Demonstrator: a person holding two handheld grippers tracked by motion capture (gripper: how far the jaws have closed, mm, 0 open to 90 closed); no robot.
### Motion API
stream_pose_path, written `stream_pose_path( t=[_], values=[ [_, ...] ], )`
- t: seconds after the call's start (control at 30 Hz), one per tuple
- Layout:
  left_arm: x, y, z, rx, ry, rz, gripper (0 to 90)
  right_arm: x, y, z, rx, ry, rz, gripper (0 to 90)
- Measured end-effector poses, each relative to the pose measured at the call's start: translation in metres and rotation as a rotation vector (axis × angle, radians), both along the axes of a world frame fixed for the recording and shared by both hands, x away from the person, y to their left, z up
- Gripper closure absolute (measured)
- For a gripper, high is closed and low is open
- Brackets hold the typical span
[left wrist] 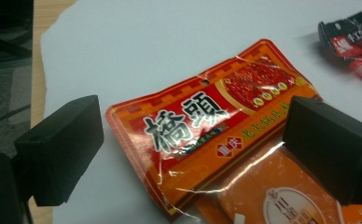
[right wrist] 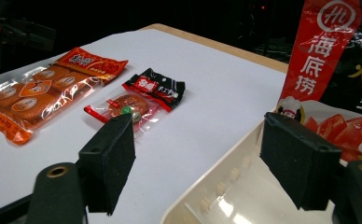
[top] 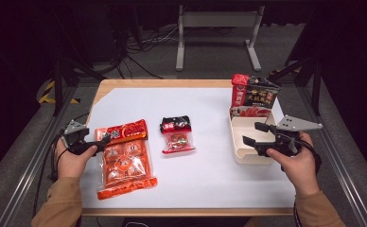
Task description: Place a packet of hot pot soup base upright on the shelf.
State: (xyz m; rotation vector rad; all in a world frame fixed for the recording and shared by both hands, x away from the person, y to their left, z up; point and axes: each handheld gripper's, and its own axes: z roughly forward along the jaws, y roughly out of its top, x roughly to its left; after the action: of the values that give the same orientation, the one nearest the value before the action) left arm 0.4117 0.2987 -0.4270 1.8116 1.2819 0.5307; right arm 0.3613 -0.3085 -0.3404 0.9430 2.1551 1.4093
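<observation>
Three food packets are on the table, one large orange packet (top: 125, 158), one small black-and-red packet (top: 176, 134) and one tall red-and-black packet (top: 254, 94), along with one cream tray (top: 238, 142) and two hand-held grippers, left gripper (top: 101, 140) and right gripper (top: 253, 133).

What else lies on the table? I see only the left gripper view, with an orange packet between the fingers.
Observer: A cream tray sits at the table's right side, with a tall red and black packet standing at its far end.
Operator: Where is the other gripper?
Observer: The right gripper hovers over that tray, fingers apart, holding nothing.
Operator: What is the black thing at my top right?
Observer: A small packet, lying between the orange packet and the tray.
</observation>
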Motion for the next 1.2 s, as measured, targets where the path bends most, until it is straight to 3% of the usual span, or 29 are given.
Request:
stream_pose_path(
  t=[0.13, 0.3, 0.5, 0.7, 0.83, 0.93, 1.13, 1.2],
  values=[
    [0.004, 0.007, -0.006, -0.030, 0.018, 0.027, 7.7, 0.002, 0.001, -0.002, -0.004, 0.009, 0.003, 26.6],
    [0.008, 0.015, -0.014, -0.036, 0.070, 0.058, 8.3, 0.002, 0.004, -0.004, -0.008, 0.013, 0.006, 26.4],
    [0.013, 0.018, -0.019, -0.049, 0.094, 0.065, 8.2, 0.002, 0.005, -0.006, -0.015, 0.020, 0.008, 26.2],
    [0.019, 0.018, -0.027, -0.084, 0.130, 0.046, 9.4, 0.000, 0.005, -0.007, -0.015, 0.024, 0.006, 26.2],
    [0.021, 0.020, -0.030, -0.090, 0.114, 0.047, 10.7, 0.000, 0.006, -0.007, -0.015, 0.025, 0.009, 26.1],
    [0.023, 0.021, -0.031, -0.103, 0.129, 0.042, 12.0, 0.000, 0.005, -0.007, -0.016, 0.027, 0.009, 25.8],
    [0.025, 0.017, -0.032, -0.114, 0.161, -0.003, 16.2, -0.001, 0.005, -0.009, -0.014, 0.031, 0.008, 25.4],
    [0.025, 0.016, -0.032, -0.138, 0.167, -0.014, 18.6, -0.001, 0.005, -0.009, -0.014, 0.033, 0.006, 25.5]
  ],
)
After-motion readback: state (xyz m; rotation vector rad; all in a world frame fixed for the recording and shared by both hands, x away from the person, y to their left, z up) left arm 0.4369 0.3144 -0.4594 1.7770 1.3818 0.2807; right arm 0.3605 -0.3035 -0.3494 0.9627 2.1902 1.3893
